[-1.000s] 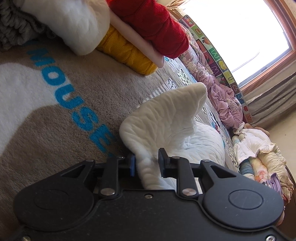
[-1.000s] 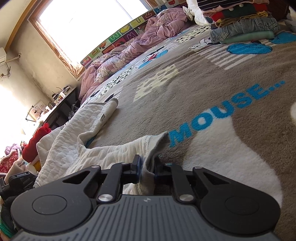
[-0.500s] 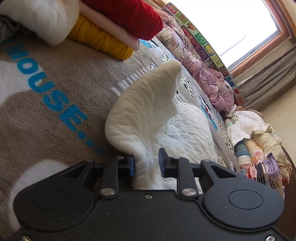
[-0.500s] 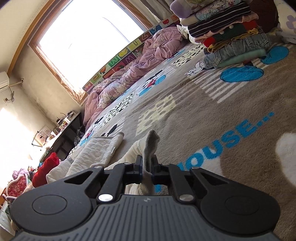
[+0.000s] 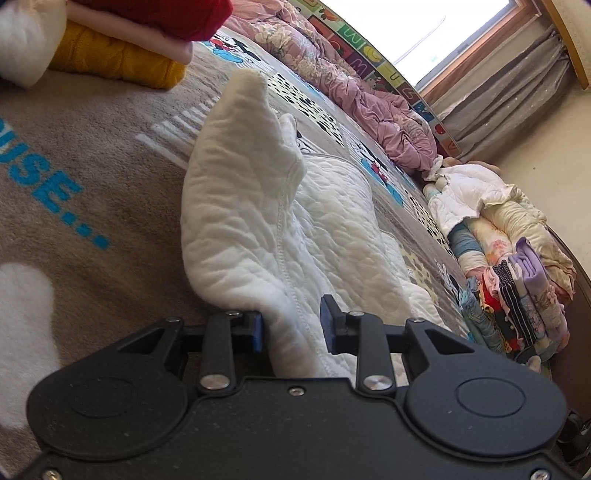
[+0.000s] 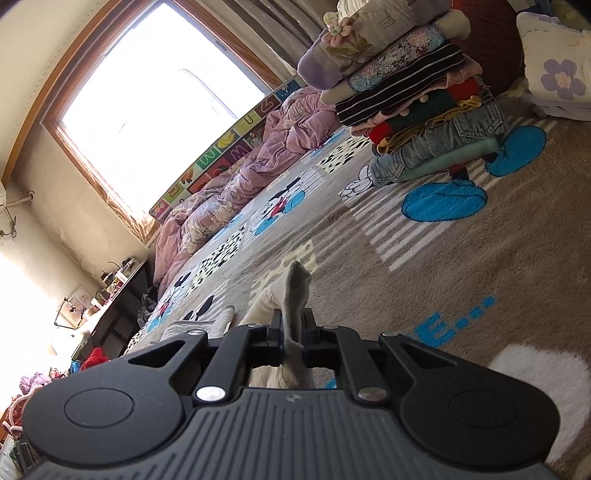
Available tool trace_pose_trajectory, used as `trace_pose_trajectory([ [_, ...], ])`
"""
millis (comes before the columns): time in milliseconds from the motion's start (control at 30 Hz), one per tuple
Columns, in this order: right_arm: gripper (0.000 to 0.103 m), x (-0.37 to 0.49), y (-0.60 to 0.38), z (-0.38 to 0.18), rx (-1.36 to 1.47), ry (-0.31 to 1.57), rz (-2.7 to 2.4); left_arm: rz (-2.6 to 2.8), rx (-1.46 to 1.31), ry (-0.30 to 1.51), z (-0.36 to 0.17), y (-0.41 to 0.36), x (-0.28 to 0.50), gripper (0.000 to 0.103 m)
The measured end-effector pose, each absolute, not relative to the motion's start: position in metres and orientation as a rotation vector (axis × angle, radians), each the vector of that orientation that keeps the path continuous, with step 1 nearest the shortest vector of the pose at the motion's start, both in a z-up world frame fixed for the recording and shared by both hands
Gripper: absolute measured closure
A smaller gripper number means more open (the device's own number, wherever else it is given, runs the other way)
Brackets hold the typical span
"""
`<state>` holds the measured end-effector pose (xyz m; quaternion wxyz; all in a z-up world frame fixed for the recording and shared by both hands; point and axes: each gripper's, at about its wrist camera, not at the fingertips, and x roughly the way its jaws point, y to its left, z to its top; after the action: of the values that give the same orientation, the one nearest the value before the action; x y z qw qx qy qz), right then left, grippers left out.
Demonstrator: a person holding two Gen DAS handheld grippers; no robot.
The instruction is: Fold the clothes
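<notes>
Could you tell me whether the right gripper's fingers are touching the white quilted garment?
Touching: the right wrist view shows the right gripper shut on a fold of the white quilted garment.

The garment [image 5: 258, 206] in my black left claw [image 5: 291, 328] is white with a quilted, wavy stitch pattern; at my black right claw [image 6: 291, 336] its edge looks grey-cream. The blanket [image 5: 110, 155] beneath is taupe with bright blue letters, white patches and white stripes, plus dalmatian-spotted squares and blue cartoon shoes [image 6: 443, 201]. I see a mustard-yellow knit [image 5: 114, 62] under a red one [image 5: 155, 14], a mauve floral quilt [image 6: 229, 192], and a stack [image 6: 421, 110] of blue denim, red, black-and-white stripes and lilac.
</notes>
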<state>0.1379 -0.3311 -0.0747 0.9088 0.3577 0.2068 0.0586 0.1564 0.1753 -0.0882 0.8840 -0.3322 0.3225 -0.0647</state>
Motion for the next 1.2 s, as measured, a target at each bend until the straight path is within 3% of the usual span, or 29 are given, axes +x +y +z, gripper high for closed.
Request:
trace_pose_trajectory([
  [433,0.093,0.134,-0.378,-0.083,0.792,0.419,0.020,-0.209,-0.618,0.745,-0.094,0.127,0.153,0.092],
  [1200,0.093,0.131,-0.371,-0.110,0.758,0.541,0.013,-0.151,-0.706,0.737,-0.096,0.142,0.115,0.098],
])
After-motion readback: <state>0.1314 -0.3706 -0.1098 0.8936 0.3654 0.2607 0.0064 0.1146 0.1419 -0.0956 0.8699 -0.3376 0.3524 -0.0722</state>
